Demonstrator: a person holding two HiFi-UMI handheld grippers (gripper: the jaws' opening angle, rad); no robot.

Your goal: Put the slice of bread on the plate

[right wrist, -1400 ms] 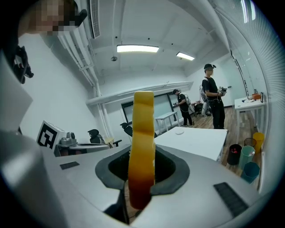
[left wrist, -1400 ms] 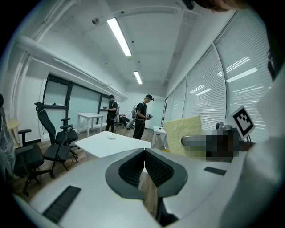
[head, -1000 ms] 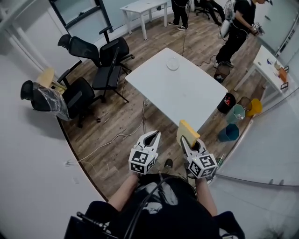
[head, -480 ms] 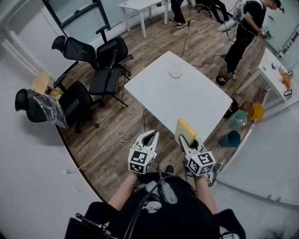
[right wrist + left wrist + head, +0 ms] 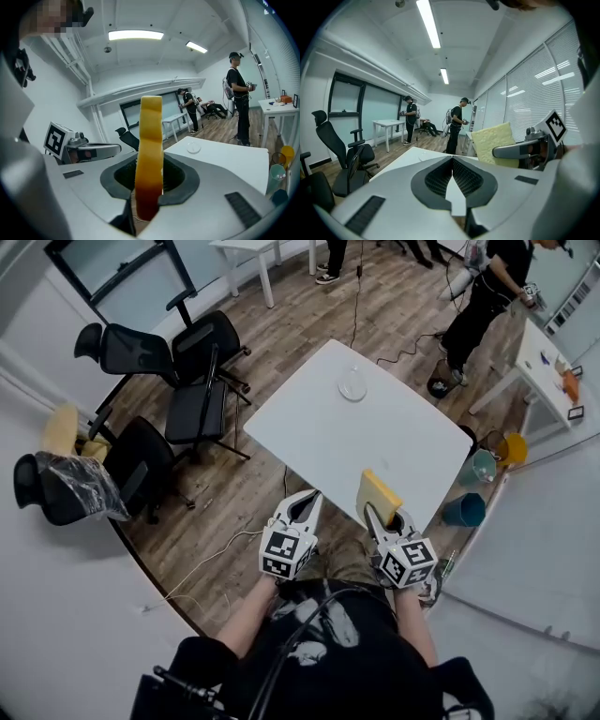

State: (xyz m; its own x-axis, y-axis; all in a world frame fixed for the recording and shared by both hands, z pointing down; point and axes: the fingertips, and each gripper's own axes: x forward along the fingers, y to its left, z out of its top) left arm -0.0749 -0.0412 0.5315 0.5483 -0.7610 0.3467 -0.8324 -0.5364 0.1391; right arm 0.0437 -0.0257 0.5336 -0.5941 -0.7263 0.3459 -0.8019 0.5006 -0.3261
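Note:
A yellow slice of bread (image 5: 377, 495) stands on edge in my right gripper (image 5: 371, 513), which is shut on it just over the near corner of the white table (image 5: 375, 442). In the right gripper view the bread slice (image 5: 151, 136) rises from between the jaws of the right gripper (image 5: 150, 174). The small clear plate (image 5: 352, 385) lies near the table's far edge, and the plate (image 5: 193, 148) shows ahead in the right gripper view. My left gripper (image 5: 307, 499) is beside the right one, short of the table, shut and empty; its own view shows the left gripper (image 5: 452, 159) with tips together.
Black office chairs (image 5: 192, 371) stand left of the table. Coloured bins (image 5: 476, 468) sit on the floor to its right, beside another desk (image 5: 544, 357). A person (image 5: 483, 292) stands beyond the table. Cables trail across the wooden floor (image 5: 234, 521).
Both grippers have been carried forward to the table's near corner, the bread still in the right one. The table and plate now sit closer in view.

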